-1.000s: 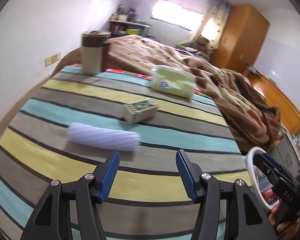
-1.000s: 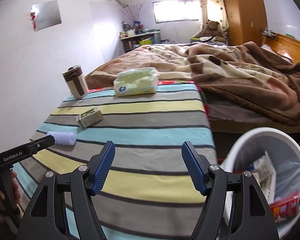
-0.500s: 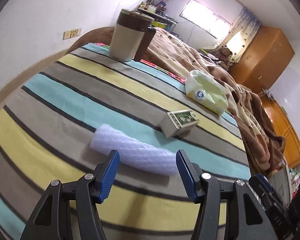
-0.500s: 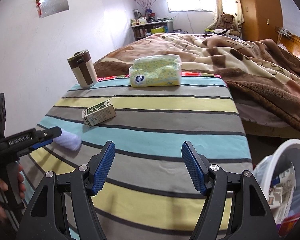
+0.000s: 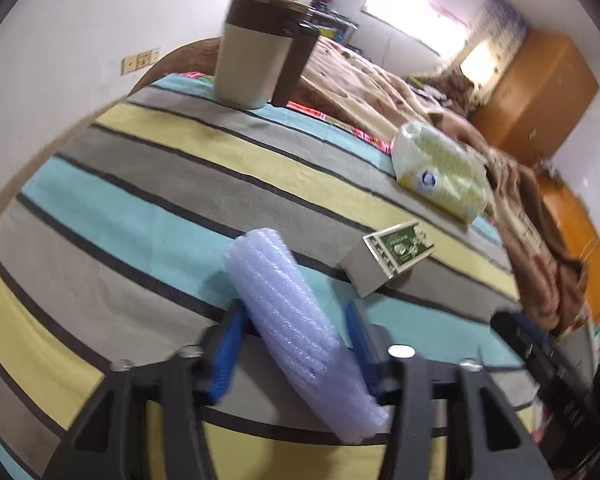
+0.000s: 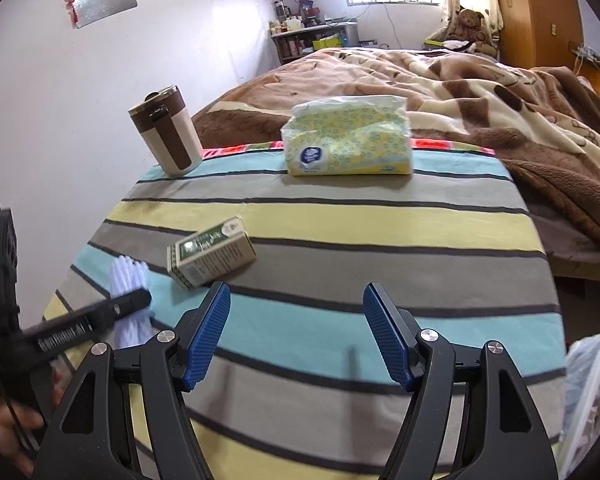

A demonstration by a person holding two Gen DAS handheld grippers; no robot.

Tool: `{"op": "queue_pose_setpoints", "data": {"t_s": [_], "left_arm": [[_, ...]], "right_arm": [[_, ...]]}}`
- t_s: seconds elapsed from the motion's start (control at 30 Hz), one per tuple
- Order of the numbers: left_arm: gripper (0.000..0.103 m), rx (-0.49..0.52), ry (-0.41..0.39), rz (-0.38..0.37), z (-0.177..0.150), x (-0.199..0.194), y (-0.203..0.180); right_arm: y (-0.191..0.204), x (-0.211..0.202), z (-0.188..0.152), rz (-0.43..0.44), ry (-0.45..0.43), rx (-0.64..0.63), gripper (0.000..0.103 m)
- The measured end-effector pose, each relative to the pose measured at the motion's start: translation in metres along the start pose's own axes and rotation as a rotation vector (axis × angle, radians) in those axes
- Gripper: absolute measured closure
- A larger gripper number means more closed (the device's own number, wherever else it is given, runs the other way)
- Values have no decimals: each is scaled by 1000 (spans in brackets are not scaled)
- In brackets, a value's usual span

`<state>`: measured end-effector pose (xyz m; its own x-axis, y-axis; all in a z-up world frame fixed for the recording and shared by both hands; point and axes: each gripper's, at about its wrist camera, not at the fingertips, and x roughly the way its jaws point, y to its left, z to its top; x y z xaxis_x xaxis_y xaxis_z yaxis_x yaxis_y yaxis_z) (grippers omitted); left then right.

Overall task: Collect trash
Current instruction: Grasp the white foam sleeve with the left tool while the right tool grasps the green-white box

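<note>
A roll of pale bubble wrap (image 5: 288, 300) lies on the striped cloth (image 5: 140, 208), lengthwise between the blue pads of my left gripper (image 5: 296, 310). Its jaws are closing and the pads press the roll's sides. In the right wrist view the same roll (image 6: 128, 276) shows at the left, with one left fingertip (image 6: 134, 300) across it. A small green and tan carton (image 6: 210, 252) lies just right of the roll. My right gripper (image 6: 298, 288) hovers open over the cloth, a little nearer than the carton, with nothing between its fingers.
A brown and cream lidded mug (image 6: 166, 136) and a yellow tissue pack (image 6: 348, 144) stand at the cloth's far edge. Behind them a brown blanket (image 6: 480, 92) covers a bed. A white lined bin (image 6: 592, 392) holding wrappers shows at the right edge.
My left gripper came down over the bubble wrap roll and its jaws narrowed onto it. The right gripper moved left and forward over the cloth, away from the bin, staying open.
</note>
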<state>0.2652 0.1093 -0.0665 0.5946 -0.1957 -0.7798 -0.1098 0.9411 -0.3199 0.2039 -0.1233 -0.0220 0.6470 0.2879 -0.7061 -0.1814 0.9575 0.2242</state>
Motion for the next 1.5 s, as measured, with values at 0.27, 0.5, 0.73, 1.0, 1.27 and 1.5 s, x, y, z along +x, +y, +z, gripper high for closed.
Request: {"op": "queue_pose_setpoints", "data": {"t_s": [0.27, 0.5, 0.73, 1.0, 1.27, 1.5], "left_arm": [[71, 51, 4, 38, 2, -8, 17], [71, 72, -14, 65, 0, -15, 33], [70, 54, -24, 51, 1, -16, 42], [70, 36, -31, 30, 1, -16, 46], [70, 38, -36, 30, 0, -17, 46], [67, 41, -31, 45, -2, -18, 43]], "right_arm": [[16, 26, 11, 41, 43, 25, 32], [35, 49, 25, 63, 73, 50, 32], [44, 74, 33, 58, 118, 104, 32], [62, 81, 32, 5, 154, 16, 32], [68, 62, 18, -35, 165, -113, 32], [55, 38, 4, -33, 153, -126, 32]]}}
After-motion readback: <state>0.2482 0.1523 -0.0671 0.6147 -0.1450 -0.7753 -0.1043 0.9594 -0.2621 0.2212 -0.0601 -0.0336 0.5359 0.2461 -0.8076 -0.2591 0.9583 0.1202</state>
